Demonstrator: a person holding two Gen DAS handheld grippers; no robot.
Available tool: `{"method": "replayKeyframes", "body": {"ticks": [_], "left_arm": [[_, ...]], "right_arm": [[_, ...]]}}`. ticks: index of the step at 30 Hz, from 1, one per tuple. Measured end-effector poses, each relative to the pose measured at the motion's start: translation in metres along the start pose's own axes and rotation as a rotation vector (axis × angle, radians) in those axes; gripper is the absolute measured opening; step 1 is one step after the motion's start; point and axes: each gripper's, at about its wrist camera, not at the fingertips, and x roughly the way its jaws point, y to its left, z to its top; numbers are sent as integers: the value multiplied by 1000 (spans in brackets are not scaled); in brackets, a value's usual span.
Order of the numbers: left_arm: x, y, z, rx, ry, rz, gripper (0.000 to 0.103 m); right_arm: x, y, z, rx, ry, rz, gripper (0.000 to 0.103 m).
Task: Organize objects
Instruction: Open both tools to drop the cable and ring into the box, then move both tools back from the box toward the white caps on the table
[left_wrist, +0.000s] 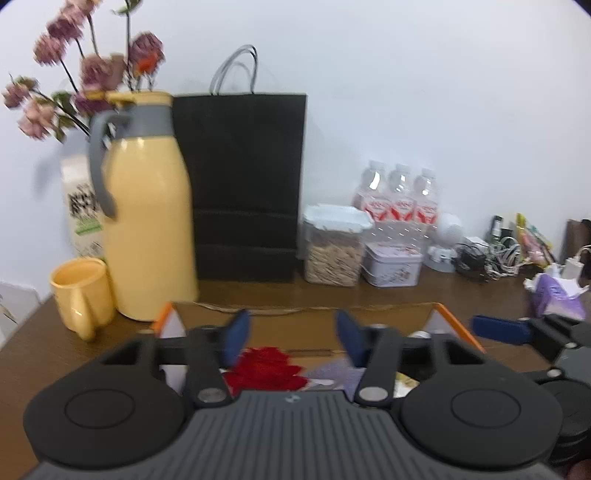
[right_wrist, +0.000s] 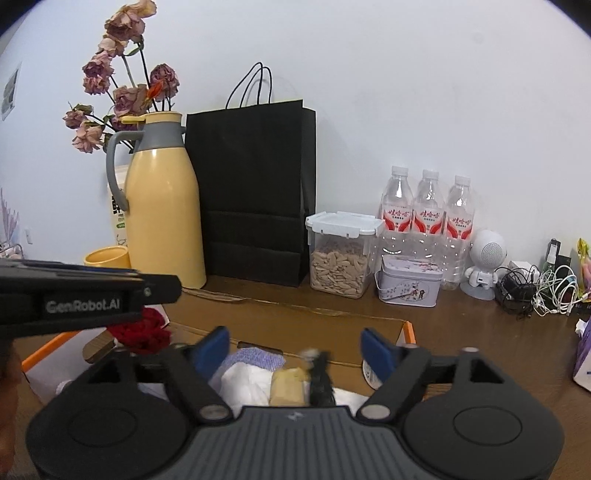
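Observation:
An open cardboard box (left_wrist: 458, 332) (right_wrist: 408, 330) with orange-edged flaps sits on the brown table right under both grippers. Inside lie a red knitted item (left_wrist: 264, 369) (right_wrist: 142, 332), a lilac cloth (right_wrist: 258, 358), white cloth (right_wrist: 243, 384), a tan block (right_wrist: 286, 386) and a dark brush-like thing (right_wrist: 321, 380). My left gripper (left_wrist: 291, 338) hangs above the box, jaws open, nothing between the blue pads. My right gripper (right_wrist: 297, 349) is open over the box too and holds nothing. The left gripper's body (right_wrist: 85, 295) crosses the right wrist view at left.
Along the wall stand a yellow jug (left_wrist: 147, 221) (right_wrist: 166, 218), a yellow mug (left_wrist: 83, 291), dried flowers (right_wrist: 122, 92), a black paper bag (left_wrist: 243, 184) (right_wrist: 255, 192), a clear snack container (right_wrist: 341, 254), a tin (right_wrist: 408, 286), three water bottles (right_wrist: 428, 214), a white speaker (right_wrist: 484, 262) and tangled cables (right_wrist: 535, 291).

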Motion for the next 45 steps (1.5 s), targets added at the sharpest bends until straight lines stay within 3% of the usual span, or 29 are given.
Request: {"method": "replayKeyframes", "body": {"ticks": [3, 5, 16, 27, 45], "left_arm": [[-9, 3, -1, -2, -29, 26, 95], [-14, 4, 0, -1, -48, 40, 103], [-22, 1, 0, 9, -44, 53, 103], [-54, 6, -13, 16, -31, 56, 103], [-101, 39, -65, 14, 105, 90, 103]], "right_arm": [[-3, -1, 0, 0, -2, -3, 100], [-5, -1, 0, -1, -1, -9, 103], [-18, -2, -1, 1, -13, -17, 103], [-52, 5, -14, -10, -2, -12, 103], [-102, 18, -80, -30, 143, 17, 103]]}}
